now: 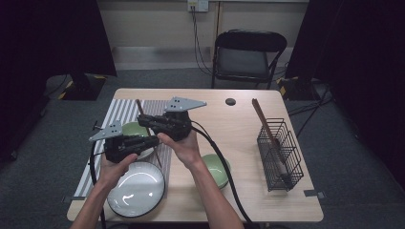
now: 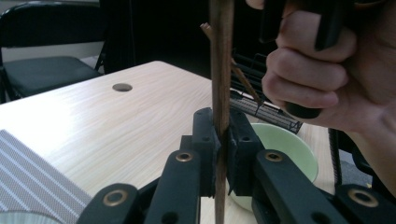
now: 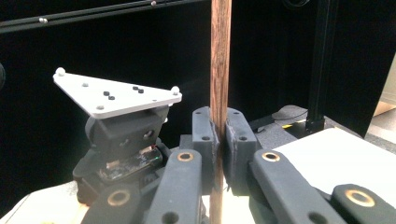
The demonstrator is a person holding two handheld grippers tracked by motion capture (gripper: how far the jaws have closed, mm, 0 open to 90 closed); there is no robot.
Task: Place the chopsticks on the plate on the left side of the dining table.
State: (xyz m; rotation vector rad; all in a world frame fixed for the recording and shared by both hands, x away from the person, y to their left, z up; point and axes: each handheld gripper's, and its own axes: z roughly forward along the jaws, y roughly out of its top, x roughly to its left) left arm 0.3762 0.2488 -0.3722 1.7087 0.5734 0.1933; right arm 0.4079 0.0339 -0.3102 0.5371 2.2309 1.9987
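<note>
Wire basket, right side of the wooden table: holds dark wooden chopsticks, leaning, ends above the rim. Green bowl beside the right forearm, contents not visible; second green bowl under the grippers on the striped placemat. White plate at the near edge. Left gripper: jaws clamped on a single wooden chopstick, above the table. Right gripper: jaws likewise pinching that chopstick.
</note>
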